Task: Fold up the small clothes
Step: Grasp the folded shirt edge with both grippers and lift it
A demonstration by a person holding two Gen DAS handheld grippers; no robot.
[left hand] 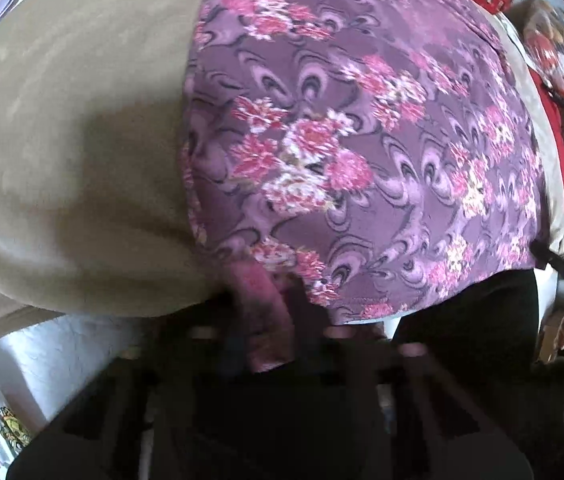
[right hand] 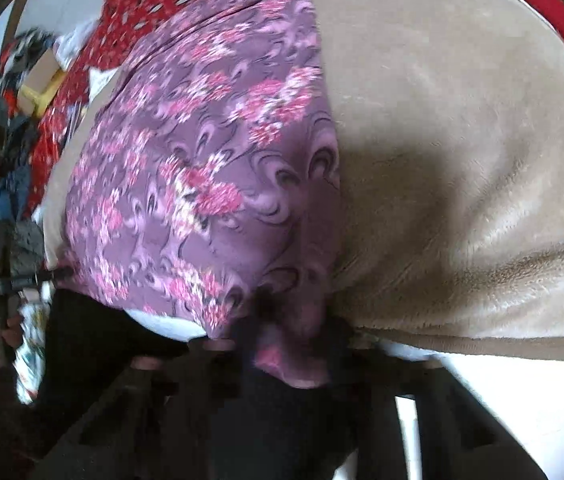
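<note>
The purple floral garment (left hand: 361, 152) lies spread flat on the tan fleece blanket (left hand: 74, 128), along the blanket's near edge, with its near hem overhanging that edge slightly. The left gripper (left hand: 270, 320) is closed on the garment's near left corner; a bunched fold of purple fabric is clamped between its fingers. The right gripper (right hand: 301, 344) is closed on the garment's near right corner, again with a fold of fabric pinched between the fingers. Both views are motion-blurred. A red patterned cloth (right hand: 134, 12) lies past the blanket's far edge. A white surface (right hand: 521, 392) shows below the blanket's near edge. No brand, label or legible writing is visible on any item.
</note>
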